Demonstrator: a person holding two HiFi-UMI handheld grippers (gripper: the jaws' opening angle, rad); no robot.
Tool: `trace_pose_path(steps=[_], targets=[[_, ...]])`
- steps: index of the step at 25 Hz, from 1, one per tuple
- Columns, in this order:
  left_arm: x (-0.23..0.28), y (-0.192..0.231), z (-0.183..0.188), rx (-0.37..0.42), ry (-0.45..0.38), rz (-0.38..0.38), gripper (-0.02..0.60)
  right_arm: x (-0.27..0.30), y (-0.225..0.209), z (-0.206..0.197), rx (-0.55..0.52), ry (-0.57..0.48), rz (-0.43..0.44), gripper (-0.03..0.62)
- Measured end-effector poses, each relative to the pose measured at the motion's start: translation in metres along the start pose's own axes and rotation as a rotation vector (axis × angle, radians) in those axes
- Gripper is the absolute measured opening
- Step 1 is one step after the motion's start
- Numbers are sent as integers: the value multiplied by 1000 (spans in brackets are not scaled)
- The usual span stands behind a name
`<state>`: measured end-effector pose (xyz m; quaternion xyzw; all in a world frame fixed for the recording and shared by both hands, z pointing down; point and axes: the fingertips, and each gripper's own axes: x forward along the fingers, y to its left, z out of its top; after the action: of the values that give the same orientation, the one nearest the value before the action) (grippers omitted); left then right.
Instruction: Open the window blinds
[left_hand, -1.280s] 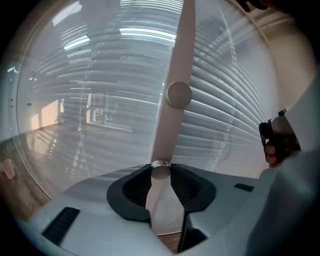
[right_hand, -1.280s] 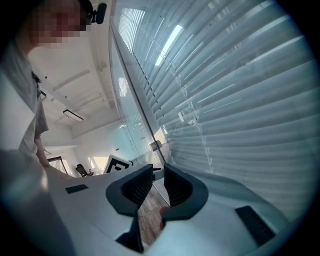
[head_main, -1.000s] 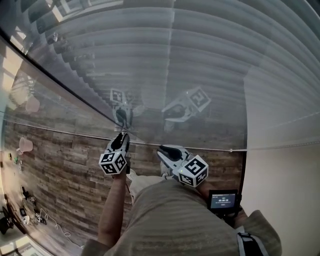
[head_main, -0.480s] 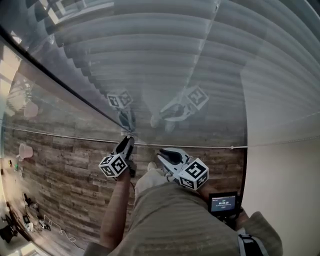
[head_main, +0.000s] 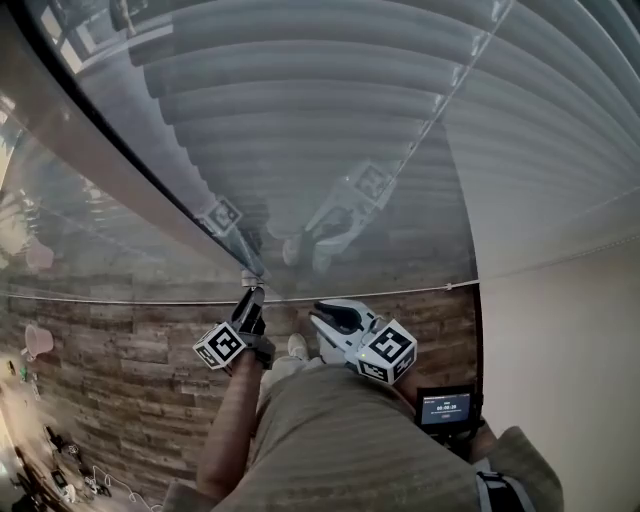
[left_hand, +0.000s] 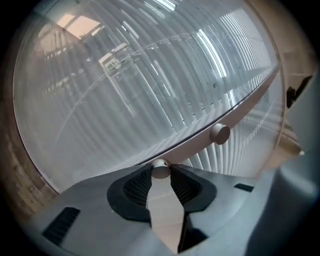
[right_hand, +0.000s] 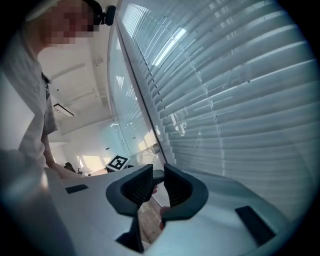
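Blinds (head_main: 300, 120): mounted behind glass, slats in even rows. They fill the upper part of the head view. They also show in the left gripper view (left_hand: 125, 90) and the right gripper view (right_hand: 240, 90). Whether the slats stand tilted apart cannot be told.

Frame bar (head_main: 130, 180): dark, runs diagonally across the glass down to the left gripper. In the left gripper view it appears as a pale rail (left_hand: 235, 107).

Knob (left_hand: 160, 168): small, round, metal-coloured, seated at the near end of the rail. A second knob (left_hand: 219, 133) sits further along the same rail, untouched.

Left gripper (left_hand: 160, 176): jaws closed on the first knob, one ribbed pad pressing on each side of it. In the head view the gripper (head_main: 250, 296) reaches up to the lower end of the frame bar.

Right gripper (right_hand: 159, 179): jaws a narrow gap apart, nothing gripped; the pads touch no object. In the head view it (head_main: 320, 315) hangs just beside the left gripper, short of the glass.

Floor (head_main: 130, 350): wood planks, below the glass. A small screen (head_main: 445, 407) shows at lower right.
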<state>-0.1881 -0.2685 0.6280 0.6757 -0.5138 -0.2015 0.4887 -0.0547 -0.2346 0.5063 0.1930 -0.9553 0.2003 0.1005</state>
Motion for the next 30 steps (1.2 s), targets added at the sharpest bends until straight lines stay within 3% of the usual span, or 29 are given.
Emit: trace_pose_path(steps=[5,12,16,20,25,30], targets=[[5,0,-5,-208,-37,-125,132,-6,-6,-16,22,-13,-72,77],[19,-9,-14,-396,-21,-231,132,-18,-15,-27,57,-41,-134,78],[14,-10,-13,-476,-28,-249,132,-17,-16,-24,48,-38,-142,77],[6,1,-18,-568,-63,-273,132,-18,-15,-10,-40,-39,-167,77],[7,7,-18,-654,-93,-393,132,-20,-17,-18,-48,-19,-169,77],[7,8,-17,-752,-129,-449,132,-16,-15,-15,-72,-5,-160,78]])
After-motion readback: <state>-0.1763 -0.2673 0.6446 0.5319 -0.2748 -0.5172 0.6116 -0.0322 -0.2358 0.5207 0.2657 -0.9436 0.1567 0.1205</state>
